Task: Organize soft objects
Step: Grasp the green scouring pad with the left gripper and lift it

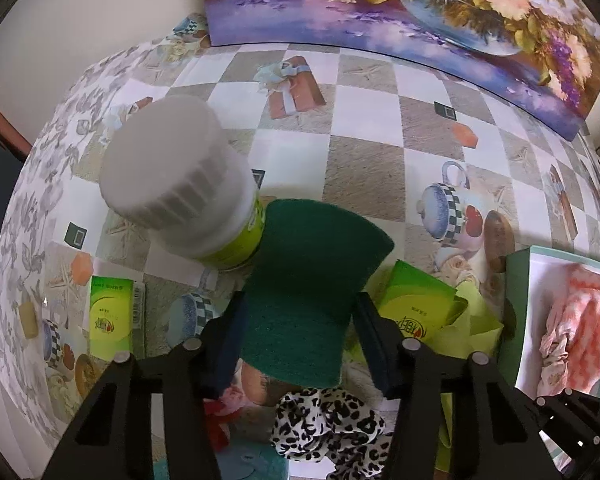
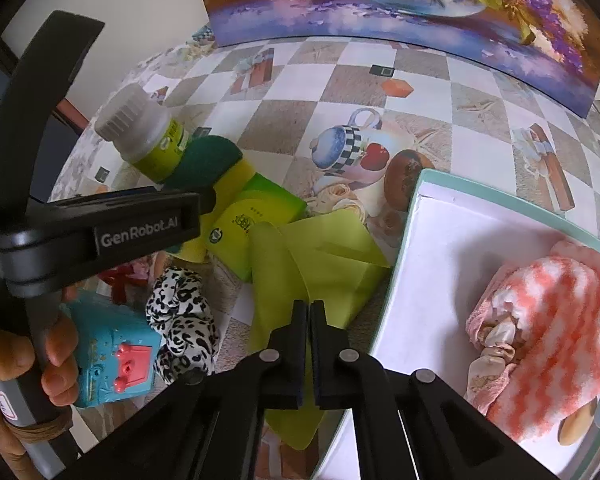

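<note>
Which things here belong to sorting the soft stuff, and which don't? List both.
Job: sponge in left gripper; leopard scrunchie; green band; pink towel; box.

Clutter: bottle; green cartons; blue toy; painting.

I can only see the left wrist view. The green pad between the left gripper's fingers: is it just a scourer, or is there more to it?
Observer: The green scouring pad in the left gripper has a yellow foam layer underneath, so it is a two-layer sponge.
Operator: Where is the right gripper?
Observer: The right gripper is shut. It is over the lime-green stretch band, beside the teal-rimmed white box.
Operator: Any room in that box?
Observer: Yes, its left part is bare. The pink-and-white fluffy towel lies to the right.
</note>
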